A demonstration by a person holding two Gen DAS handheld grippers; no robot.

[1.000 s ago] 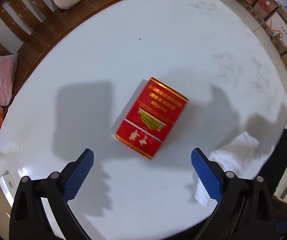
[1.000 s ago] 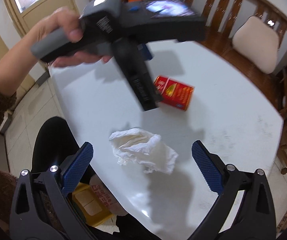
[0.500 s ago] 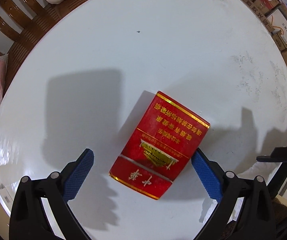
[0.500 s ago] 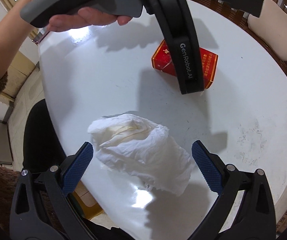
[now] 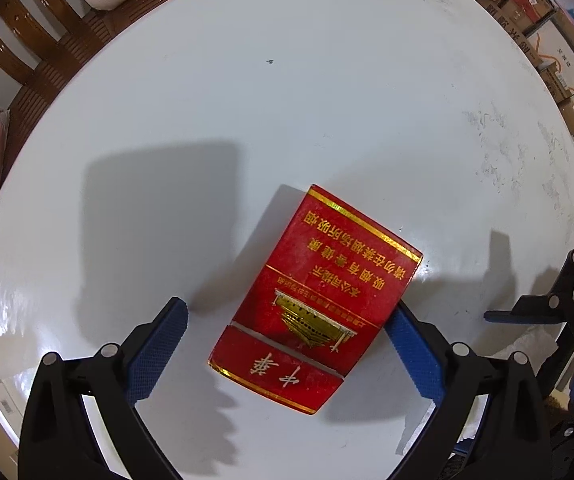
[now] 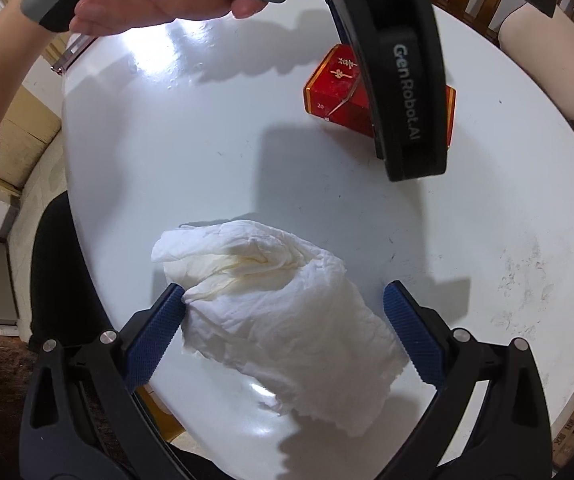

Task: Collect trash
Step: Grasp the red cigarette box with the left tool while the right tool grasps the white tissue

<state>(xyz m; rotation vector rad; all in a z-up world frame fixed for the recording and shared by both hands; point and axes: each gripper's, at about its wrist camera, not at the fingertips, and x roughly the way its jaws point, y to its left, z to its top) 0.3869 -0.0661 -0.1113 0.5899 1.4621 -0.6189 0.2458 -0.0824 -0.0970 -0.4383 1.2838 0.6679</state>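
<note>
- Left hand-held gripper (image 5: 283, 344): jaws spread wide, holding nothing. It has descended over the last second and now straddles the red cigarette pack (image 5: 315, 300). The right pad appears to touch the pack's long edge; the left pad stands apart from it.
- Red cigarette pack: lies flat on the white desk (image 5: 287, 100), skewed relative to the jaw line, near the middle of the desk.
- Right hand-held gripper (image 6: 283, 344): jaws spread wide, holding nothing. It has also closed in, from well above the crumpled tissue (image 6: 287, 320) to a position around it. The left pad touches the tissue; the right pad is just beside it.
- Crumpled tissue: rests on the desk near its front edge, well apart from the pack.
- Person's hand (image 6: 159, 4): grips the handle of the left tool, seen at the top of the right wrist view.
- Assessment: both approaches look complete; the step in hand is closing on each item.
- Caution: the skewed pack may pivot as the jaws close. The tissue is soft and will likely compress before it holds.
</note>
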